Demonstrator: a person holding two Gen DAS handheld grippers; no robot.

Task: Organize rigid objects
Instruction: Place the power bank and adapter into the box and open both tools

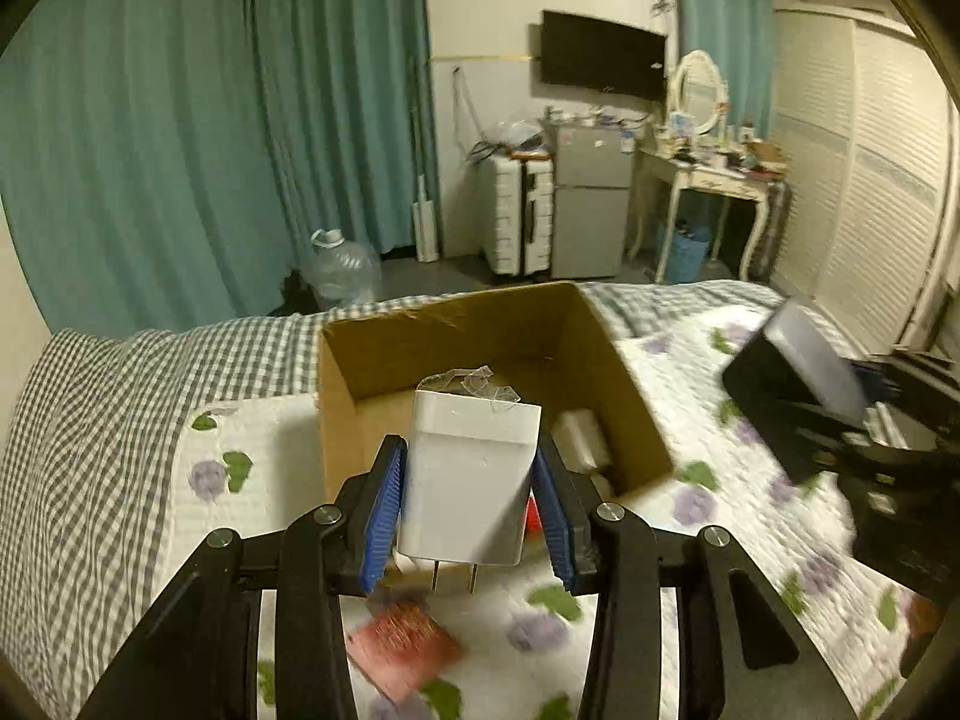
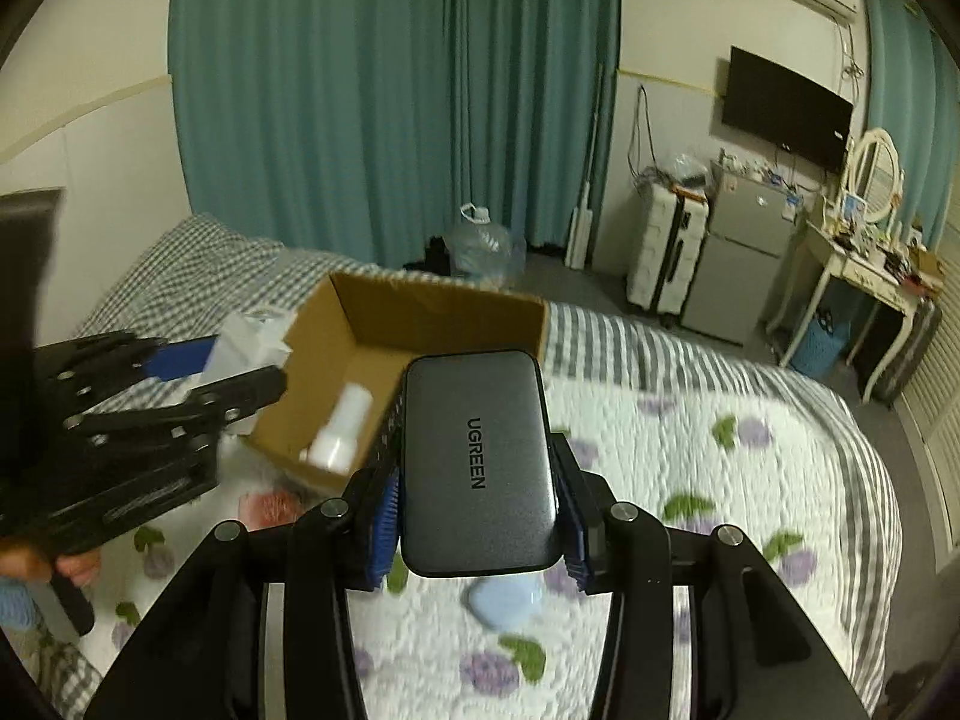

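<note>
My left gripper (image 1: 468, 468) is shut on a white plug-in charger (image 1: 471, 474), prongs toward the camera, held just in front of an open cardboard box (image 1: 384, 354) on the bed. My right gripper (image 2: 477, 468) is shut on a dark grey UGREEN charger (image 2: 477, 462), held above the quilt to the right of the box (image 2: 438, 312). A white bottle (image 2: 345, 429) lies inside the box. The right gripper with its grey charger (image 1: 798, 372) shows at the right of the left wrist view. The left gripper (image 2: 198, 366) shows at the left of the right wrist view.
The bed has a floral quilt (image 2: 720, 480) and a checked sheet (image 1: 90, 420). A red flat item (image 1: 402, 642) and a pale blue item (image 2: 504, 600) lie on the quilt. Beyond the bed stand a water jug (image 1: 342, 267), a suitcase (image 1: 519, 213), a small fridge (image 1: 591, 198) and a dressing table (image 1: 708, 180).
</note>
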